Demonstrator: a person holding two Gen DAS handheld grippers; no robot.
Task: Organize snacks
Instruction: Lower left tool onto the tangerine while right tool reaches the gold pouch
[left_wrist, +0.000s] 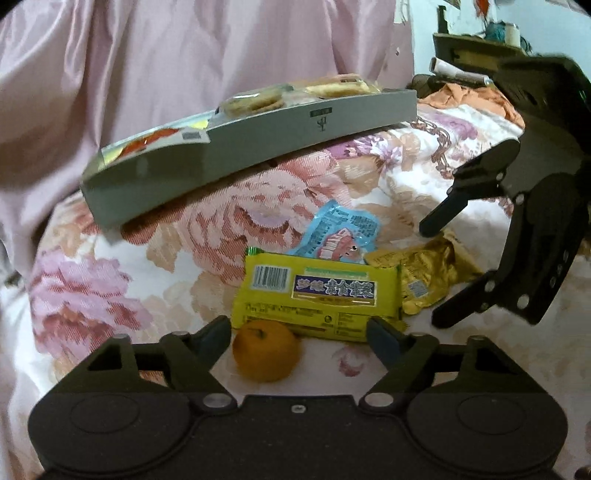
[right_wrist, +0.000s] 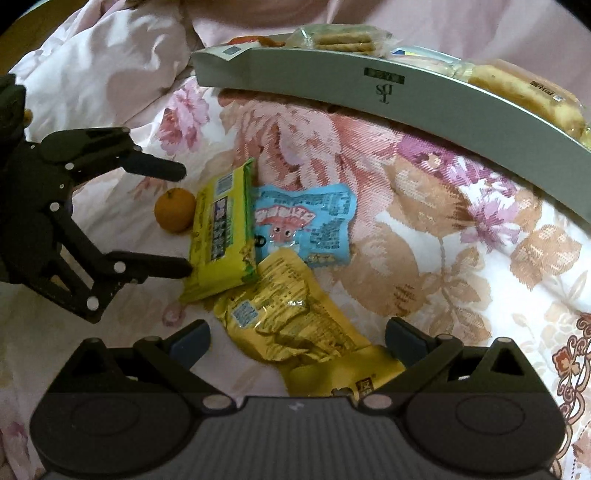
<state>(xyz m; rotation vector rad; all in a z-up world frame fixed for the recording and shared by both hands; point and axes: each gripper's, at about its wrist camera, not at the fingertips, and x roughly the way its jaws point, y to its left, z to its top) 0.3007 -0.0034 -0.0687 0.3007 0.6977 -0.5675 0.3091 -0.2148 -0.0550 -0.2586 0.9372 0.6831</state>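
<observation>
On a floral bedspread lie an orange (left_wrist: 265, 350), a yellow-green snack pack (left_wrist: 317, 297), a blue snack pouch (left_wrist: 338, 234) and a gold snack bag (left_wrist: 424, 275). A grey box (left_wrist: 251, 147) behind them holds several wrapped biscuits and snacks. My left gripper (left_wrist: 297, 330) is open, its fingers either side of the orange and the yellow pack's near edge. My right gripper (right_wrist: 297, 341) is open over the gold bag (right_wrist: 295, 317). In the right wrist view the orange (right_wrist: 174, 209), yellow pack (right_wrist: 223, 230), blue pouch (right_wrist: 306, 223) and box (right_wrist: 406, 96) show too.
A pink quilt (left_wrist: 166, 55) is bunched behind the box. An orange cloth (left_wrist: 469, 98) and a dark shelf with small items (left_wrist: 480, 40) stand at the far right. The bedspread (right_wrist: 461, 240) stretches bare to the right of the snacks.
</observation>
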